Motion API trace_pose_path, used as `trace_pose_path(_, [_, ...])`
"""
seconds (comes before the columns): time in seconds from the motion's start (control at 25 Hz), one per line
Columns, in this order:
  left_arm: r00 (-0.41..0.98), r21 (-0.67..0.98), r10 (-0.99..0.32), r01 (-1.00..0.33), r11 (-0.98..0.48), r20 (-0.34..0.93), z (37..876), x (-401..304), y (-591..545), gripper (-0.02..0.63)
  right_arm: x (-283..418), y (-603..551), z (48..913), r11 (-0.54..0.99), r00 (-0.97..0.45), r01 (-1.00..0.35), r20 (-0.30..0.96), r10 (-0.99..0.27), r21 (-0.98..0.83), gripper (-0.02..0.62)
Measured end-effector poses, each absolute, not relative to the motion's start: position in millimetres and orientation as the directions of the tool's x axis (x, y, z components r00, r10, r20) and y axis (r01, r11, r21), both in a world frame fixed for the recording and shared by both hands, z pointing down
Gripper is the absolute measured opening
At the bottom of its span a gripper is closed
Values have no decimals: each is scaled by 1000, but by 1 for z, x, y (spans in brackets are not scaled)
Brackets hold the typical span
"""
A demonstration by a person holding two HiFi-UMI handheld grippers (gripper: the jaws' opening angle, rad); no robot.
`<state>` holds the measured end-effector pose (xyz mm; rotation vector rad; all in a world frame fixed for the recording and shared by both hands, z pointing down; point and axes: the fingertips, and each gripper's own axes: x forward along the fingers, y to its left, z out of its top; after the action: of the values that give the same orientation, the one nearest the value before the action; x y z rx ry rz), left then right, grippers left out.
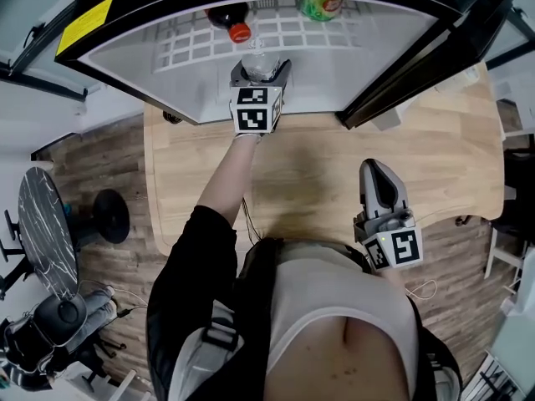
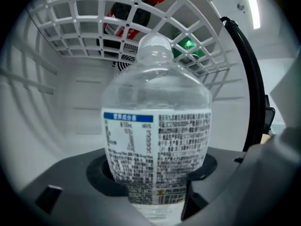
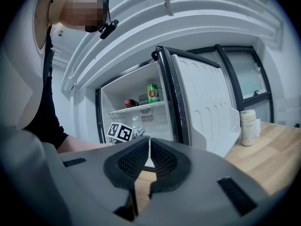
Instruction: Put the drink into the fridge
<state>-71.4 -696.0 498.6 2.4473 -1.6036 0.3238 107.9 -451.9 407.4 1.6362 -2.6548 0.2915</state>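
Note:
A clear water bottle (image 2: 157, 140) with a white printed label stands upright between the jaws of my left gripper (image 1: 259, 78), which is shut on it inside the open fridge (image 1: 188, 65), under the white wire shelf (image 2: 84, 27). From the head view the bottle (image 1: 257, 59) shows just past the marker cube. My right gripper (image 1: 380, 182) hangs over the wooden table (image 1: 318, 170) with its jaws shut and nothing in them; in the right gripper view its pads (image 3: 162, 159) meet at the tips. The bottle (image 3: 138, 132) and the left gripper's cube (image 3: 120, 132) show there at the fridge's mouth.
On the wire shelf lie a dark cola bottle with a red cap (image 1: 231, 19) and a green can (image 1: 320, 7). The fridge door (image 3: 202, 107) stands open to the right. A pale cup (image 3: 248, 127) sits on the table beyond the door.

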Motion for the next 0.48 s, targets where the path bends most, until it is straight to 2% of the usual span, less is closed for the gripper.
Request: trace_pose_path(0.48, [381, -2, -889, -919, -394, 255, 499, -70, -720, 324, 112, -451, 411, 437, -456, -887, 122, -882, -151, 32])
